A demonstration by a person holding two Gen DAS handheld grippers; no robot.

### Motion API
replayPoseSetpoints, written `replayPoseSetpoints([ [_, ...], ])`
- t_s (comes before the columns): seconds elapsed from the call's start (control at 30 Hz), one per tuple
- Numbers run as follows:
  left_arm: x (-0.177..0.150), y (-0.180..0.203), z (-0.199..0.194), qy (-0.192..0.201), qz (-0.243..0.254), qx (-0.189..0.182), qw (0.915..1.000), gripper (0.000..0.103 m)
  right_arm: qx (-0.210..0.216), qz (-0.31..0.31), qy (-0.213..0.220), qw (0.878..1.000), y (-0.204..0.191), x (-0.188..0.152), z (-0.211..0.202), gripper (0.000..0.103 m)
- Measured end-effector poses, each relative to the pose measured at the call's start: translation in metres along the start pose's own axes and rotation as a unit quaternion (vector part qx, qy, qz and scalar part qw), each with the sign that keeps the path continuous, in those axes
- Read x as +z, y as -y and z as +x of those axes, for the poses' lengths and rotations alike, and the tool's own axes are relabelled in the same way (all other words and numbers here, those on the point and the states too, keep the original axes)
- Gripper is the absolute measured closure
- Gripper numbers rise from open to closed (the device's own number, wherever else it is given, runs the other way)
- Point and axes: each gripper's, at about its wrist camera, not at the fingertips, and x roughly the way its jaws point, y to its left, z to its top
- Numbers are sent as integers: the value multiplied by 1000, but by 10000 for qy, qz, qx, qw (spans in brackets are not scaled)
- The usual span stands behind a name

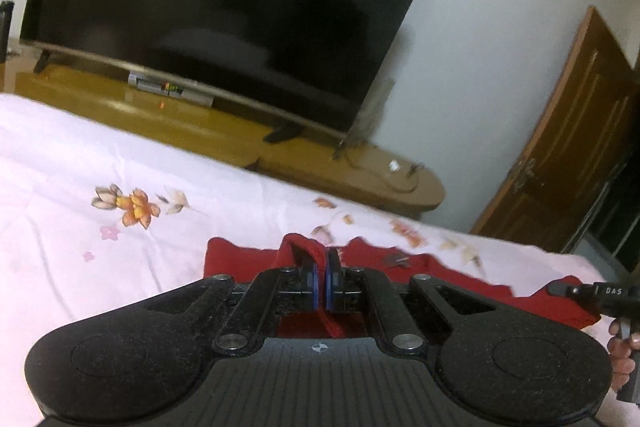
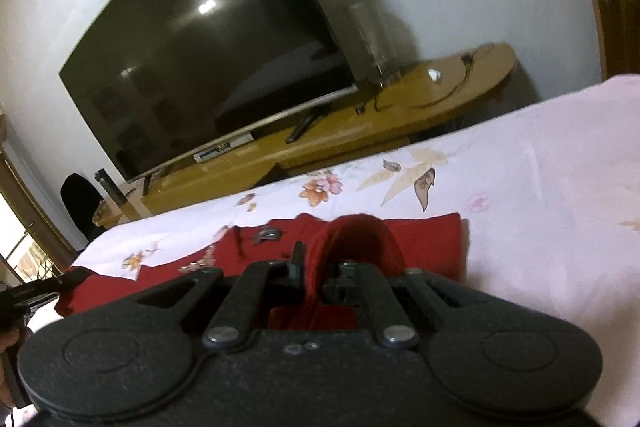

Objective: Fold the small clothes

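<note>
A small red knitted garment [image 1: 460, 279] lies on a pale pink floral bedsheet [image 1: 100, 167]. My left gripper [image 1: 320, 263] is shut on a raised fold of the garment's edge, and red fabric runs between the blue pads. In the right wrist view the same garment [image 2: 424, 239] lies spread on the sheet [image 2: 540, 187]. My right gripper [image 2: 316, 267] is shut on a bunched loop of its red fabric. Each gripper's tip shows at the edge of the other's view, the right one [image 1: 580, 293] and the left one [image 2: 52, 281].
A large dark TV [image 1: 224, 11] stands on a low wooden cabinet [image 1: 352, 171] beyond the bed. A brown wooden door [image 1: 568, 155] is at the right. In the right wrist view the TV [image 2: 208, 59] and cabinet [image 2: 360, 131] are behind the bed.
</note>
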Motion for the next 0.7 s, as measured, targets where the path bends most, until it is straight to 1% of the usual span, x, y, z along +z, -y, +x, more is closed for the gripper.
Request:
replayPoseSetpoints([
  [0.07, -5, -8, 18, -233, -65, 80, 9997, 100, 58, 104, -134, 9998, 10, 2, 20, 96],
  [0.1, -7, -14, 30, -419, -132, 71, 9990, 100, 110, 179, -315, 9993, 16, 2, 33, 95],
  [0.13, -10, -20, 46, -591, -219, 55, 9980, 100, 101, 263, -504, 9983, 22, 3, 45, 90],
  [0.17, -12, -24, 52, -639, -275, 46, 9976, 100, 70, 341, -633, 9974, 29, 1, 57, 87],
  [0.2, -14, -30, 60, -649, -382, 23, 9972, 99, 61, 413, -702, 9967, 36, 0, 67, 86],
  [0.23, -16, -34, 65, -671, -552, -54, 9962, 99, 46, 489, -703, 9963, 42, -1, 74, 86],
  [0.27, -18, -36, 68, -653, -657, -128, 9956, 99, 71, 591, -672, 9960, 47, -2, 78, 83],
  [0.3, -20, -37, 70, -595, -688, -192, 9957, 97, 140, 696, -621, 9955, 52, -3, 80, 77],
  [0.33, -22, -37, 71, -542, -665, -211, 9961, 92, 202, 749, -554, 9954, 53, -5, 81, 69],
  [0.37, -23, -37, 72, -491, -665, -271, 9962, 79, 256, 742, -480, 9958, 53, -6, 80, 65],
  [0.4, -23, -38, 73, -437, -688, -299, 9962, 61, 298, 706, -405, 9962, 52, -8, 80, 56],
  [0.43, -22, -39, 75, -378, -677, -303, 9965, 55, 334, 710, -362, 9963, 52, -8, 80, 49],
  [0.47, -20, -39, 76, -318, -670, -309, 9968, 51, 391, 732, -325, 9960, 52, -8, 81, 48],
  [0.5, -18, -40, 75, -268, -685, -289, 9969, 49, 412, 738, -283, 9960, 51, -8, 82, 46],
  [0.6, -14, -42, 75, -185, -676, -212, 9973, 46, 410, 799, -148, 9959, 54, -2, 84, 45],
  [0.63, -13, -43, 75, -217, -624, -195, 9976, 46, 419, 844, -98, 9955, 55, -2, 83, 45],
  [0.7, -14, -41, 76, -378, -328, -71, 9987, 46, 414, 844, -14, 9956, 56, -1, 80, 45],
])
